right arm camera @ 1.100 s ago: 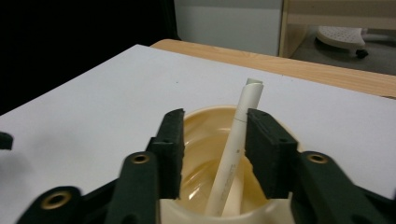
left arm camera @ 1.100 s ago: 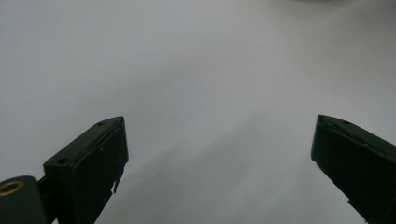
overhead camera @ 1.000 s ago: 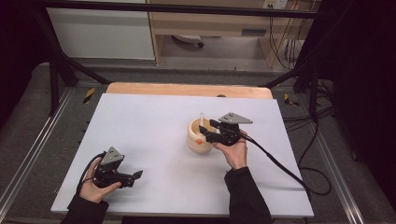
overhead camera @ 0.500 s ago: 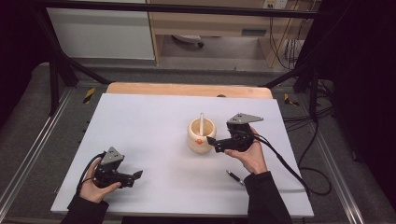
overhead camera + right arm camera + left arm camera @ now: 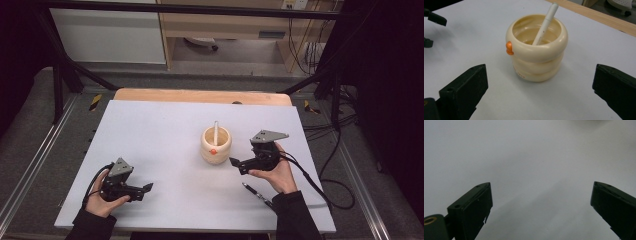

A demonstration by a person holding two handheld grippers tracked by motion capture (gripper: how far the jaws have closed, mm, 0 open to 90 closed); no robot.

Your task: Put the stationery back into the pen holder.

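Pen [image 5: 545,24] leans in cream holder [image 5: 537,53]: light, rigid, slick; grasp its upper shaft. Right gripper [image 5: 235,164] has just been opening, nothing between its jaws; left gripper [image 5: 146,189] released, empty.

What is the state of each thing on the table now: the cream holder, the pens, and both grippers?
Cream ringed pen holder: upright on the white table, free of both grippers.
White pen: standing inside the holder, leaning on its rim.
Dark pen: lying flat on the table by the right hand.
Right gripper: open, jaws just opened, nothing between them.
Left gripper: open, empty, over the table.
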